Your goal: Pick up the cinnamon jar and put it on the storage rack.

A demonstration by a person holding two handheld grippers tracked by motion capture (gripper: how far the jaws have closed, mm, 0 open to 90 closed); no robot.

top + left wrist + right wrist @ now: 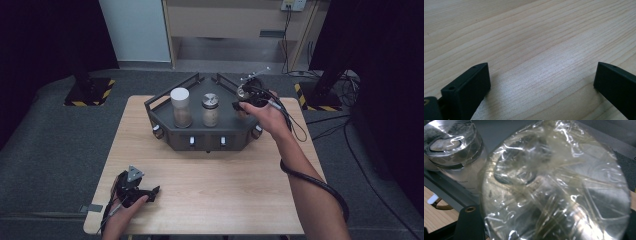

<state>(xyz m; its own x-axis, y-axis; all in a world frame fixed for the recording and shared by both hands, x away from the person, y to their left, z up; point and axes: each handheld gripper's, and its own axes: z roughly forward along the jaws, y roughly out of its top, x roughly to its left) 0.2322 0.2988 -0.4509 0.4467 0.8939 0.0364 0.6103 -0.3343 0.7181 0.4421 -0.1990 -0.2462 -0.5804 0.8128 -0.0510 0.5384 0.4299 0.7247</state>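
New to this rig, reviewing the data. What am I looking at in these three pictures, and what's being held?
No robot arm here: a person holds a two-jaw hand-held gripper in each hand. The high view looks down on a wooden table from above the person's side. On it stands a dark tray with a white-capped jar and a metal-lidded jar. The other two pictures come from cameras riding on the grippers. The left hand-held gripper rests low over the bare wood, jaws wide open. The right hand-held gripper is shut on a third jar with a metal lid under crinkled clear film, at the tray's right end.
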